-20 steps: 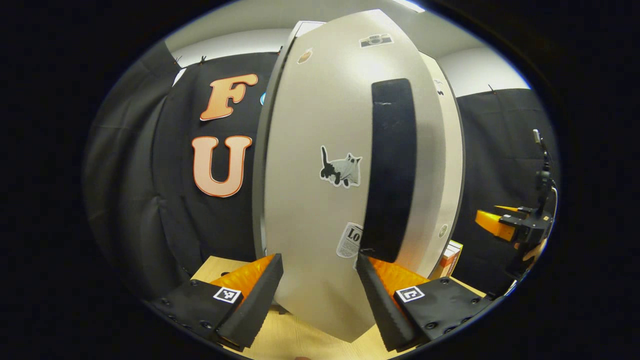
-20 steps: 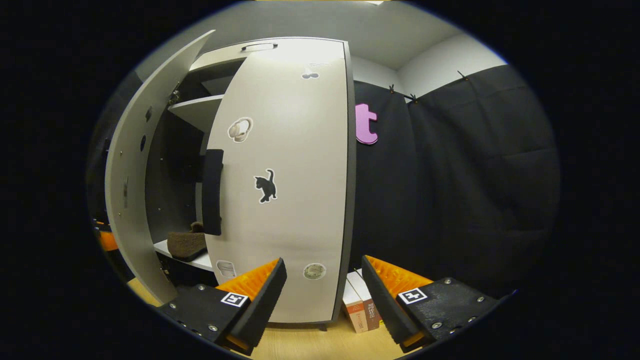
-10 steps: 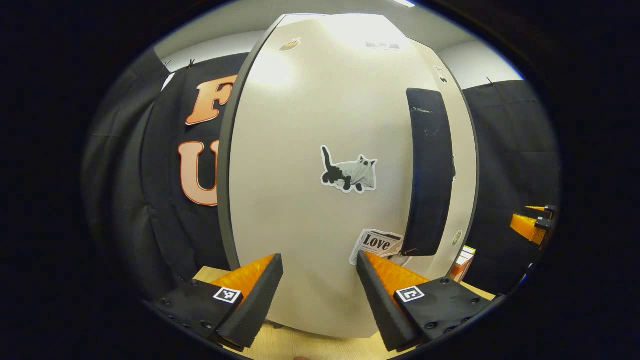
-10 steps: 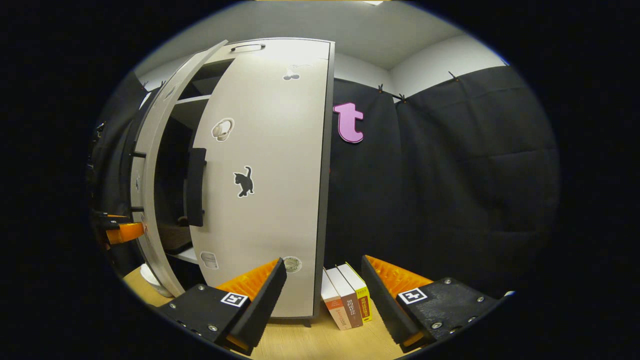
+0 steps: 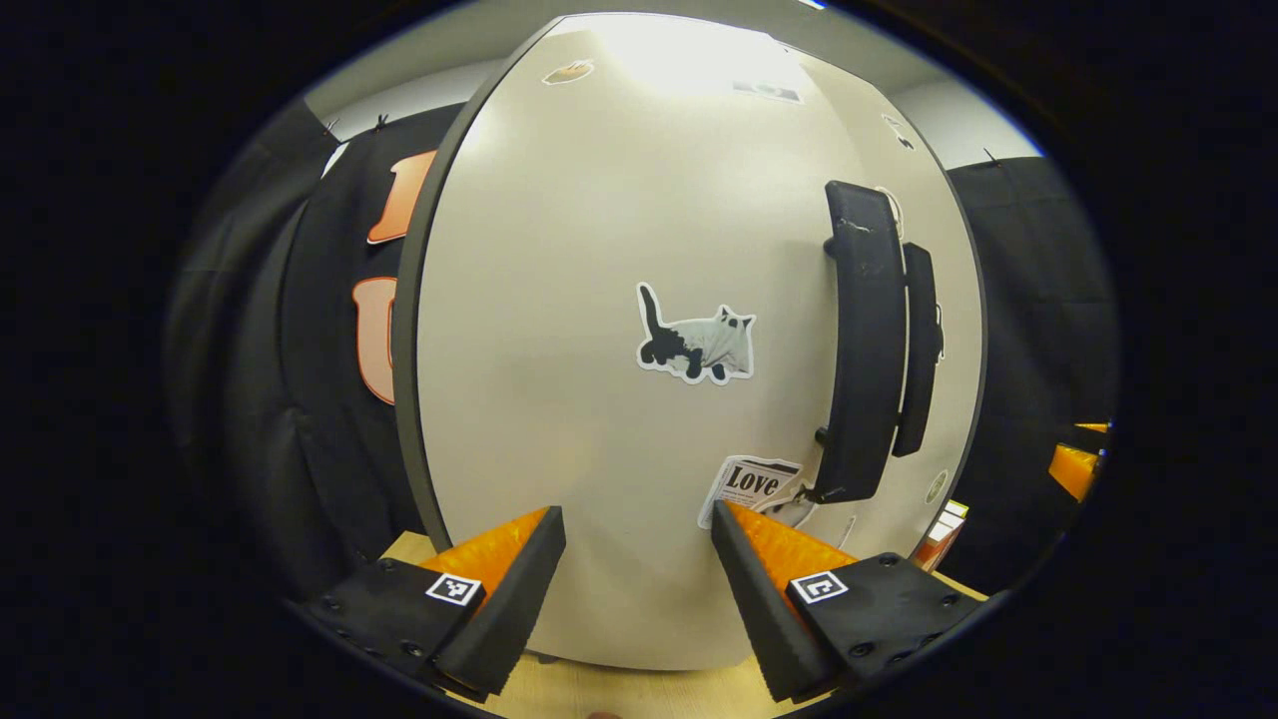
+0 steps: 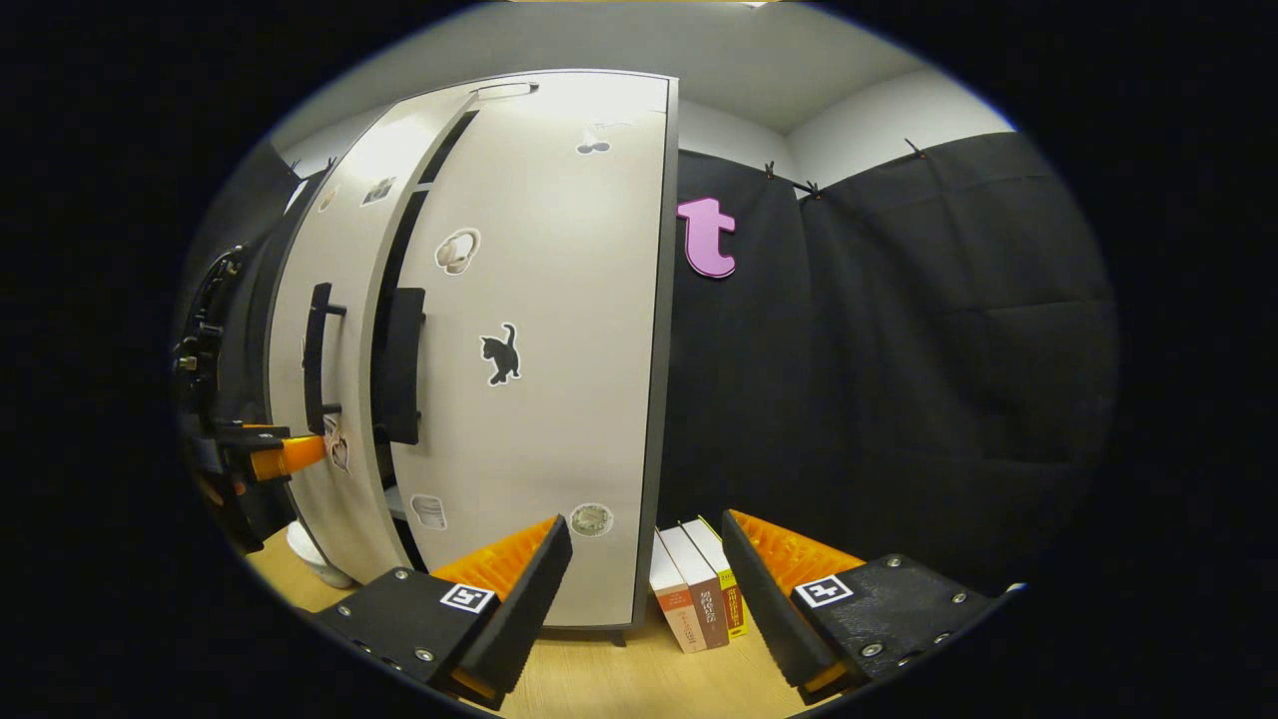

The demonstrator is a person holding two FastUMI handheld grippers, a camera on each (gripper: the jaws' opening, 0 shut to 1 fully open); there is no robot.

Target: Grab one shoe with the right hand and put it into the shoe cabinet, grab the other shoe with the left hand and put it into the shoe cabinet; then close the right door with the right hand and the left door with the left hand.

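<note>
The white shoe cabinet's left door (image 5: 599, 399) stands almost flush, and my left gripper (image 5: 639, 544) is open with its fingertips at the door's lower face beside the black handle (image 5: 864, 350). In the right gripper view the left door (image 6: 319, 379) leaves a narrow dark gap to the right door (image 6: 539, 379), which lies closed. My right gripper (image 6: 647, 554) is open a short way in front of the right door's lower corner. The left gripper (image 6: 285, 454) shows against the left door. The shoes are hidden inside.
Three books (image 6: 694, 594) stand on the wooden table (image 6: 619, 679) just right of the cabinet. A white object (image 6: 315, 559) sits on the table beneath the left door. Black cloth hangs behind and to both sides.
The left door has swung from wide open to nearly shut with my left gripper following it. The shoe on the shelf is no longer seen. The right gripper has barely moved.
</note>
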